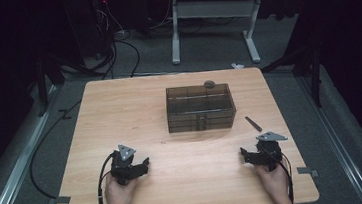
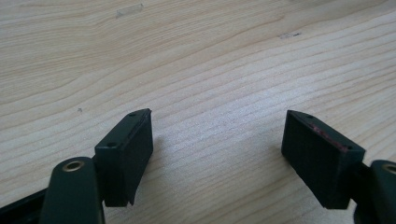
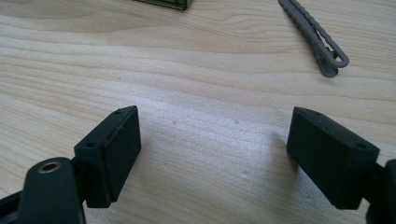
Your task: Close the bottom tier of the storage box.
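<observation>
Nothing looks begun: the hair clip (image 3: 312, 31) lies right of the box (image 1: 200, 107) (lid closed), both grippers (image 1: 131, 168) (image 1: 258, 155) spread wide, empty.

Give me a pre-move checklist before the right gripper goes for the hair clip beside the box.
1. Right gripper open, nothing between the jaws: ok.
2. Left gripper open and parked away from the clip: ok.
3. Hair clip lies flat on bare table, apart from the box: ok.
4. Path from right gripper to clip free of obstacles: ok.
5. Box lid closed: cannot tell.
6. Small round object at the box's far edge is stable: cannot tell.
</observation>
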Tool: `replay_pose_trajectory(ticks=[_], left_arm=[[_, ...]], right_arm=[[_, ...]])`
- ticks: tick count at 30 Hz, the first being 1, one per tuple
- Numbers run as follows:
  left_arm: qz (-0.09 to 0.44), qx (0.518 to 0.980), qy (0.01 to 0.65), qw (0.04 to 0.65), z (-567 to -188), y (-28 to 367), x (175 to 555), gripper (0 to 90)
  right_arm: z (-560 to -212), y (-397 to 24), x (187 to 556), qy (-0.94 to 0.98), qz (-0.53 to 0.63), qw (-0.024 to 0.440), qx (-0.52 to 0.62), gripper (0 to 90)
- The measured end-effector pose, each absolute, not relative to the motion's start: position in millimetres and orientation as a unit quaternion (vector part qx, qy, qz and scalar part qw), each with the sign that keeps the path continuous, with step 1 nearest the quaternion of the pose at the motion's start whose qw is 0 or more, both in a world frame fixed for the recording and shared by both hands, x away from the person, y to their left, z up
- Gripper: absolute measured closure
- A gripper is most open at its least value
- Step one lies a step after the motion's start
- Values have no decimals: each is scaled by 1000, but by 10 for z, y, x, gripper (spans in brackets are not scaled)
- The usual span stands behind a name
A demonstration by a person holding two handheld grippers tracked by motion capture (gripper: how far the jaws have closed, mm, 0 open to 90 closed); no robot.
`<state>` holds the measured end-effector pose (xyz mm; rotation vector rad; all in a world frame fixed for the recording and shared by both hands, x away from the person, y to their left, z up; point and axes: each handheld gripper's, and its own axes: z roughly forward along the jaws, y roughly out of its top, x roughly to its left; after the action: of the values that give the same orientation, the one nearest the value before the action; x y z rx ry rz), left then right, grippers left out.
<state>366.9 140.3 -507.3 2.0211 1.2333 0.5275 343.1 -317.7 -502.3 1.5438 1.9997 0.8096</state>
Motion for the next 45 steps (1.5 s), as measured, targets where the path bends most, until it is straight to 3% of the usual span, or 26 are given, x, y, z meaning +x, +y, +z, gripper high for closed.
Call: replay_pose_trajectory(ticks=[16, 22, 45], left_arm=[[207, 775, 485, 349, -5072, 1381, 3669, 256], [208, 776, 482, 351, -5070, 1366, 3666, 295], [189, 796, 416, 397, -4674, 1040, 3679, 336]], right_arm=[[-5024, -3175, 3430, 731, 299, 241, 564, 186], [-5023, -3176, 3429, 732, 300, 241, 562, 191], [-5023, -3174, 3424, 732, 300, 242, 561, 200]])
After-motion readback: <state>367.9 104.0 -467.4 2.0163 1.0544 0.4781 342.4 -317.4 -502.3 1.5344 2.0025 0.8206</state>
